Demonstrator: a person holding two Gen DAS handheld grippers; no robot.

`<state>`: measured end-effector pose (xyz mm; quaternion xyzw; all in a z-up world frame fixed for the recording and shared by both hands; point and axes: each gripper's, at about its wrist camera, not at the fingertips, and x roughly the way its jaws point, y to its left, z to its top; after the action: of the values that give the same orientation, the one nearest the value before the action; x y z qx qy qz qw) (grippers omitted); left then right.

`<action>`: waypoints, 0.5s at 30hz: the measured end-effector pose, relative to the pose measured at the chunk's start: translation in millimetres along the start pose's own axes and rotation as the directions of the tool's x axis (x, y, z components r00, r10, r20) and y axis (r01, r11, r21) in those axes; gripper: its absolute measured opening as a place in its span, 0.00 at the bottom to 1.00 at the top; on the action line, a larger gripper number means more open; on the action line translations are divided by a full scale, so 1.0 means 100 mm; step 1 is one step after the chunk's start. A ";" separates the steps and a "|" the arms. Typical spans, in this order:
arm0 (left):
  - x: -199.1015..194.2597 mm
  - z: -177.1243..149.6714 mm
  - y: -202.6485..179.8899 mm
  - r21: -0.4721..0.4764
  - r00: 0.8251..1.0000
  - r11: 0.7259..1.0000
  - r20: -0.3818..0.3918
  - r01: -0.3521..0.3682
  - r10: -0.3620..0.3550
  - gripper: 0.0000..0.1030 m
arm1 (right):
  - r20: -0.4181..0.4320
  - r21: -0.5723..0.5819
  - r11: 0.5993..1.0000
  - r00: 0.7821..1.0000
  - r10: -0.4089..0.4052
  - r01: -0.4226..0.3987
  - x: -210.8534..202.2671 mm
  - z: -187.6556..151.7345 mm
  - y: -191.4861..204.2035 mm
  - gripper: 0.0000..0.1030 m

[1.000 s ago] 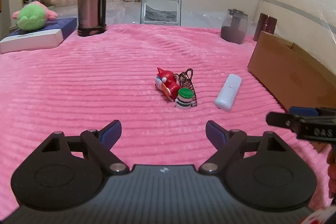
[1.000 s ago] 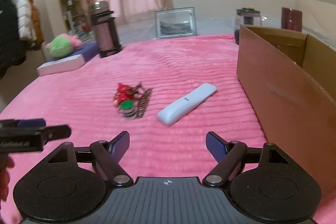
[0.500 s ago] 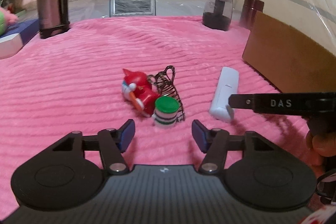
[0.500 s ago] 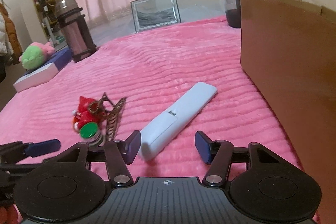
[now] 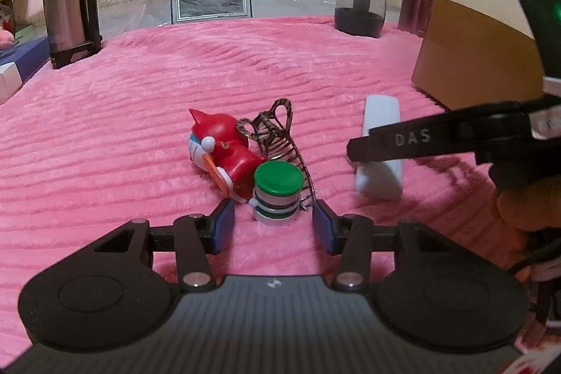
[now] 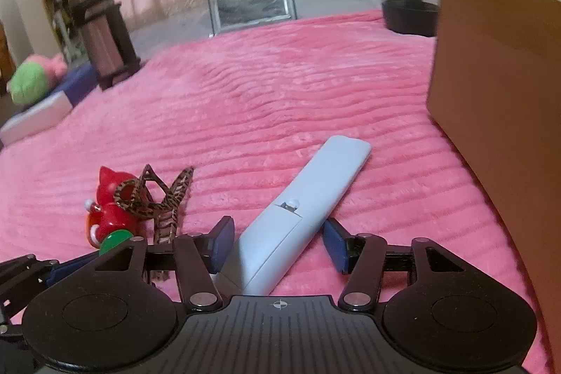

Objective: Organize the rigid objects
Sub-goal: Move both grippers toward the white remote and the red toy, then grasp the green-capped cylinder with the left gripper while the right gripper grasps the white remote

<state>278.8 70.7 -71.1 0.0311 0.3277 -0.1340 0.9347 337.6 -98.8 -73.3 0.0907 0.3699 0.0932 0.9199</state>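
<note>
Small grey-and-white striped pot with green lid (image 5: 277,195) stands mid-blanket, between the blue pads of the left gripper (image 5: 272,226); jaws have just been closing, gaps remain both sides, no grip. Touching it at 10 o'clock: red plastic cat figurine (image 5: 221,146); at 12, leopard-print wire clip (image 5: 277,135). Pale blue-grey remote control (image 6: 301,212) lies at 3 o'clock, its near end between the right gripper (image 6: 277,242), whose jaws stand apart, not pressing. Right gripper's finger reads "DAS". Brown cardboard box (image 6: 498,93) at 2 o'clock on pink ribbed blanket (image 5: 175,76).
</note>
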 end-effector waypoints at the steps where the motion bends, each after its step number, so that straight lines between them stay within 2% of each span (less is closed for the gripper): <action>1: 0.00 0.00 0.00 0.001 1.000 1.000 0.002 0.000 0.000 0.44 | -0.010 -0.013 1.000 1.000 -0.003 0.003 0.02 0.02 0.01 0.51; 3: -0.01 0.00 -0.01 0.002 1.000 1.000 0.007 0.004 -0.004 0.44 | -0.021 -0.033 0.999 1.000 0.002 -0.003 0.04 0.04 0.01 0.50; 5: -0.02 0.01 -0.03 0.008 1.000 1.000 0.010 0.007 -0.007 0.44 | -0.037 -0.054 0.998 0.999 0.021 -0.023 0.03 0.04 0.00 0.43; 7: -0.01 0.01 -0.03 0.009 1.000 1.000 0.010 0.013 -0.013 0.44 | -0.052 -0.040 0.997 0.997 0.064 -0.066 -0.04 0.05 -0.08 0.21; 9: 0.00 0.01 -0.05 0.007 1.000 1.000 0.011 0.014 -0.014 0.44 | -0.067 -0.028 0.995 0.993 0.093 -0.095 -0.11 0.02 -0.13 0.16; 15: 0.03 0.05 -0.07 0.004 1.000 1.000 0.021 0.005 -0.005 0.40 | -0.075 -0.036 0.991 0.990 0.123 -0.126 -0.38 -0.11 -0.32 0.15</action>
<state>282.3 62.0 -68.9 0.0310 0.3177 -0.1373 0.9377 306.1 -138.0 -64.0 0.0913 0.3946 0.1610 0.9000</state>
